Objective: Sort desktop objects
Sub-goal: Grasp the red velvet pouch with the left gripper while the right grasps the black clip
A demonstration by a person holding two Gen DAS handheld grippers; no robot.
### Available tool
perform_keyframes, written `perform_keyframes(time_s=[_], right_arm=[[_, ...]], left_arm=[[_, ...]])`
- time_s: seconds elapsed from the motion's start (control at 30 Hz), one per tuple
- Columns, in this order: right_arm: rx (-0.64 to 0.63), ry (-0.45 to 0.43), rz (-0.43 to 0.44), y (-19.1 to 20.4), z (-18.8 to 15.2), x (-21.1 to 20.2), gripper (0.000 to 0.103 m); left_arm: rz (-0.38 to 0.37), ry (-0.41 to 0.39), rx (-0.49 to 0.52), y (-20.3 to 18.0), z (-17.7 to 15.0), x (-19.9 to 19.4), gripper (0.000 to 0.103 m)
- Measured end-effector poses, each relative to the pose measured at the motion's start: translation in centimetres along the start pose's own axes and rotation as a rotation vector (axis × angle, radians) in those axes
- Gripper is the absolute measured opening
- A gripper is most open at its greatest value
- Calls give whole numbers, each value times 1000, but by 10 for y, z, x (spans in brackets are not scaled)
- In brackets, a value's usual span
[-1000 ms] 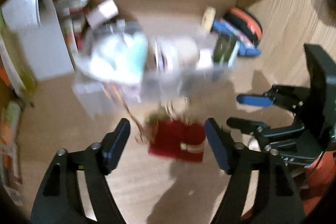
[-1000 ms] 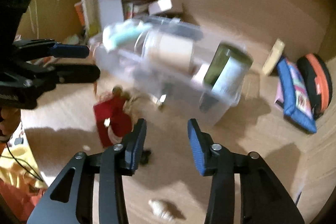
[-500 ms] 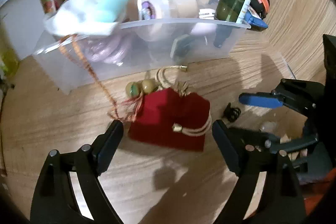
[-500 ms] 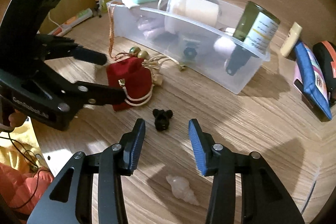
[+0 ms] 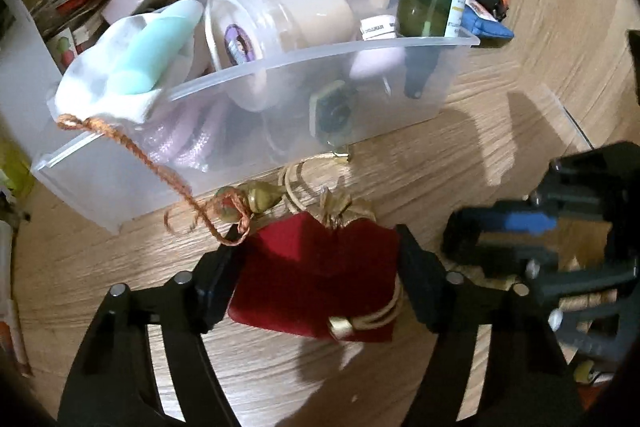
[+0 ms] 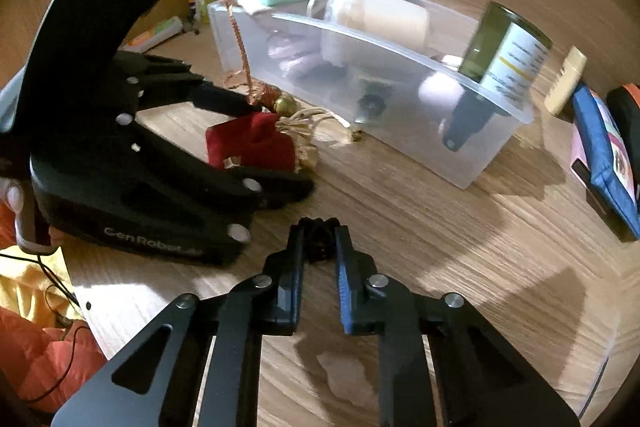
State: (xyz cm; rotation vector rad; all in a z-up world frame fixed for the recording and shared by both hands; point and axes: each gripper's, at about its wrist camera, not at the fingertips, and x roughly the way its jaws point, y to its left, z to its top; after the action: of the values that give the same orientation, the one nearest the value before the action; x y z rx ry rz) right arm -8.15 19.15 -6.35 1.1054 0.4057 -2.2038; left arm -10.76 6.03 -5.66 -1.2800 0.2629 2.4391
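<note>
A red velvet pouch [image 5: 320, 279] with a gold drawstring lies on the wooden desk in front of a clear plastic bin [image 5: 320, 55]. My left gripper [image 5: 316, 251] straddles the pouch. Its jaws are closing, both pads touch the pouch's sides, and the cloth bunches up between them. From the right wrist view the pouch [image 6: 248, 147] sits between the left gripper's [image 6: 272, 147] fingers. My right gripper [image 6: 320, 231] is shut on a small black object [image 6: 320, 241] at its fingertips, low over the desk. It shows blurred [image 5: 456, 243] at the right of the left wrist view.
An orange braided cord [image 5: 160, 167] hangs from the bin down to brass beads [image 5: 260, 197] beside the pouch. The bin holds a green jar [image 6: 508, 47], a cream tub and several other items. A blue pouch [image 6: 604, 147] lies right; a pale shell-like piece [image 6: 344, 375] sits under my right gripper.
Both grippers came down to the desk. The left one's jaws closed in onto the red pouch. The right one's jaws shut on the small black object that lay ahead of them.
</note>
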Motion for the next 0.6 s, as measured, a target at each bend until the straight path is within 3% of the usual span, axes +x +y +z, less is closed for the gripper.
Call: perform_keyframes(time_s=[0.1,0.3,0.6], right_arm=[[41,-11,4,-10,-1,-4,13],[101,-39,11,-24,4,-14,13],[132,-153,-20,-41,32,-46,13]], left_arm=[[-6,-13,-13,7,-5,-7,62],[-28,-40,-76,18,-18,-29,60],[-88,-169,-212,49,-25,-95,60]])
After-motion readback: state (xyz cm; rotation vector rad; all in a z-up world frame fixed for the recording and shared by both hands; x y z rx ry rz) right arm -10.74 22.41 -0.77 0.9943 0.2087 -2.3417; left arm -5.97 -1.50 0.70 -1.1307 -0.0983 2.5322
